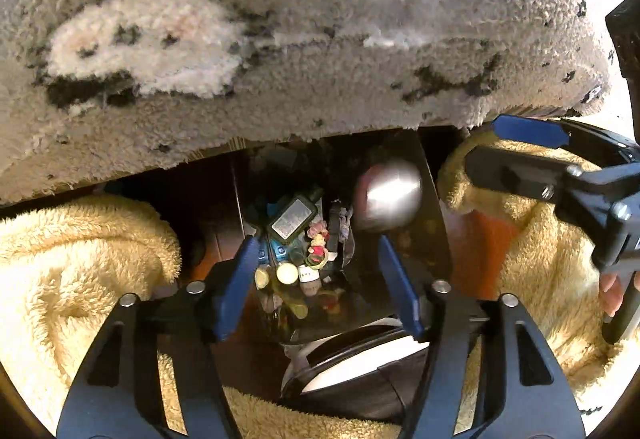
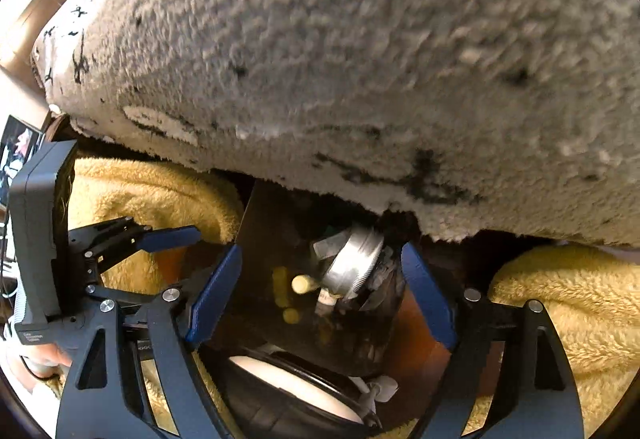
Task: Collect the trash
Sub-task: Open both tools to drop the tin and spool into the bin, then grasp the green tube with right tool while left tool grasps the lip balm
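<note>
Grey rug [image 1: 320,19] overhangs; both tongs [image 1: 320,271] [image 2: 320,287] gape empty.

No print is legible, even on the bottle label [image 1: 293,224].

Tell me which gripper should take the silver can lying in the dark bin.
Probably the right gripper: its open jaws frame the silver can. In the left wrist view the can sits off to the right of the left gripper.

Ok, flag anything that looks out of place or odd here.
A shiny metal can hangs blurred and tilted above the dark bin of clutter, between the right gripper's open jaws, touching neither pad: apparently mid-fall.
</note>
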A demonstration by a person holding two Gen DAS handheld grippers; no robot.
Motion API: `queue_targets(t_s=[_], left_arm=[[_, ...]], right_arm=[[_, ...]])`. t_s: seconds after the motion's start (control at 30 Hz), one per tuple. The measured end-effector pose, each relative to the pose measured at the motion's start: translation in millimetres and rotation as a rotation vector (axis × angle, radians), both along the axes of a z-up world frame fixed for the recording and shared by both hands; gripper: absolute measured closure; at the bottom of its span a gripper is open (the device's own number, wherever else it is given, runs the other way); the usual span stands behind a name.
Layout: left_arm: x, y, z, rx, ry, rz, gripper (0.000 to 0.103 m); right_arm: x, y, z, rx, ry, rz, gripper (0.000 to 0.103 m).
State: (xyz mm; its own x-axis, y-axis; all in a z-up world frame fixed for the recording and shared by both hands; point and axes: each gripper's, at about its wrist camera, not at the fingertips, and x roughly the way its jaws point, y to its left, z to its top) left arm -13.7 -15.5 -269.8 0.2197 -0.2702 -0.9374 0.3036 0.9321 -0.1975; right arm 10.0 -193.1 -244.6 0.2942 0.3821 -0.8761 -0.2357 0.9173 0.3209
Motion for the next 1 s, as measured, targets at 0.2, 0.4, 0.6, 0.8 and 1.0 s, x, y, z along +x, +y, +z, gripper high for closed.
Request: queue_targets(t_s=[0.2, 0.4, 0.6, 0.8, 1.0], left_arm=[[-1, 1, 33, 0.029, -0.092, -0.027, 0.022], [5, 8, 105, 0.048, -0.270, -0.041, 0.014], [27, 15, 171, 0.066, -0.443, -0.033, 0.010], [75, 21, 202, 0.069, -0.501, -0.007, 0.010], [135, 31, 202, 0.071, -0.479, 0.041, 0.010]], right_arm=[[-3, -19, 43, -0.008, -0.125, -0.032, 0.019], [-7, -24, 108, 0.009, -0.305, -0.017, 0.019], [19, -30, 160, -0.011, -0.439, -0.049, 0.016], [71, -37, 185, -0.050, -0.479, -0.084, 0.016], [135, -36, 186, -0.082, -0.474, -0.106, 0.016]])
